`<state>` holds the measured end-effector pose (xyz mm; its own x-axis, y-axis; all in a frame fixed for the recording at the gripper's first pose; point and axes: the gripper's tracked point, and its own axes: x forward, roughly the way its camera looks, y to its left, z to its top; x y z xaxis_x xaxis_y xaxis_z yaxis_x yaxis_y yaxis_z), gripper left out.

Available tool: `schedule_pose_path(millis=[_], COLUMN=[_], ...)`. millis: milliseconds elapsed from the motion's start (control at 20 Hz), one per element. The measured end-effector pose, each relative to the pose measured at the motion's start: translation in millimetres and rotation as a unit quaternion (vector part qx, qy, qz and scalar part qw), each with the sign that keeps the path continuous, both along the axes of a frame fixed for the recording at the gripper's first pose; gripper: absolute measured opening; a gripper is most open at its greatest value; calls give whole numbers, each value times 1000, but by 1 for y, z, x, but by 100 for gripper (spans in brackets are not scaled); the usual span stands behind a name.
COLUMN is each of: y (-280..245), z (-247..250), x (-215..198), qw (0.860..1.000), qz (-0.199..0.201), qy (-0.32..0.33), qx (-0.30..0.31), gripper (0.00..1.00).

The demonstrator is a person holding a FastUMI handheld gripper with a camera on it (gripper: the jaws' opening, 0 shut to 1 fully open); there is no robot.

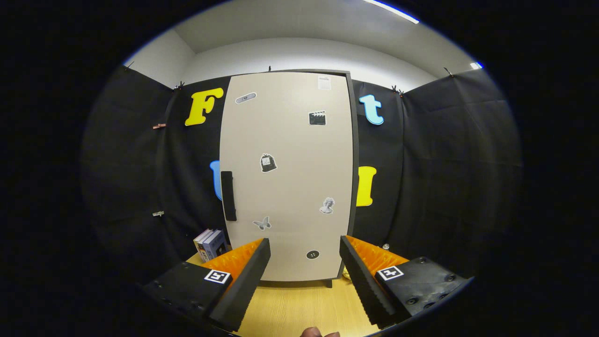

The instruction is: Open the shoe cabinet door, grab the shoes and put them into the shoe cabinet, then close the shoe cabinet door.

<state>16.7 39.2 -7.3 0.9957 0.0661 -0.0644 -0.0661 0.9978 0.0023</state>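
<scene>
A tall shoe cabinet [288, 173] stands upright on the wooden table, straight beyond the fingers. Its pale door is closed and carries several small stickers. A dark vertical handle [228, 195] sits on the door's left edge, about halfway up. My gripper [304, 255] is open, with a wide gap and nothing between its fingers. It hovers a short way in front of the lower part of the door, touching nothing. A small pale thing [346, 274] peeks out at the cabinet's right foot, behind the right finger; I cannot tell what it is.
A few books [210, 244] stand left of the cabinet, just behind the left finger. The wooden table top [295, 309] runs from the cabinet's base toward me. Black cloth walls close in both sides. A bit of a hand [319, 333] shows below the fingers.
</scene>
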Motion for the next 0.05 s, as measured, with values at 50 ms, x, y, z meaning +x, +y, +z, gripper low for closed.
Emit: schedule_pose_path(millis=[50], y=[0], z=[0], x=[0], qw=[1000], qz=[-1], qy=[2], qx=[1], gripper=[98])
